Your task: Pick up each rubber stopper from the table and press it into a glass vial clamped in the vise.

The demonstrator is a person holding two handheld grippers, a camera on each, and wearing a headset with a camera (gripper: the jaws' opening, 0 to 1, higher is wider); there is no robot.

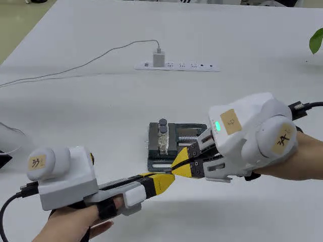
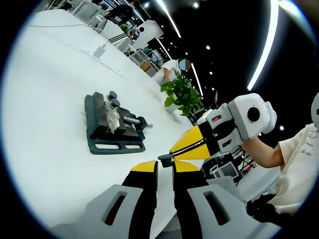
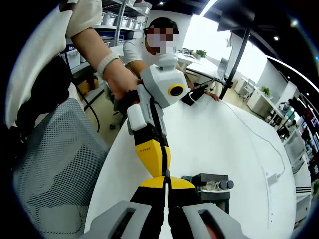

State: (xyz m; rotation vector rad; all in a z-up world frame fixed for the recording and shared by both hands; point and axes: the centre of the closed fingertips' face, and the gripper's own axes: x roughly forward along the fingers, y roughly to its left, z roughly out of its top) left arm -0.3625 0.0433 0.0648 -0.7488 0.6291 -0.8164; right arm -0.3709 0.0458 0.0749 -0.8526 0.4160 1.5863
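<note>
A small dark grey rubber stopper (image 2: 165,157) sits at the tips of my left gripper (image 2: 165,167), whose yellow jaws are closed to a narrow slit around it. My right gripper (image 2: 174,155) comes in from the right with its jaws shut, and its tip touches the stopper's edge. In the head view the left gripper (image 1: 170,179) and right gripper (image 1: 176,166) meet tip to tip just in front of the black vise (image 1: 154,146). The vise clamps glass vials (image 1: 163,138) that carry dark stoppers (image 1: 163,122). The vise (image 3: 212,181) lies just beyond my right gripper (image 3: 166,183).
A white power strip (image 1: 176,65) with a plugged charger and a cable lies at the back of the white table (image 1: 101,111). A green plant (image 2: 182,94) stands past the table's edge. A mesh chair (image 3: 55,164) stands beside the table.
</note>
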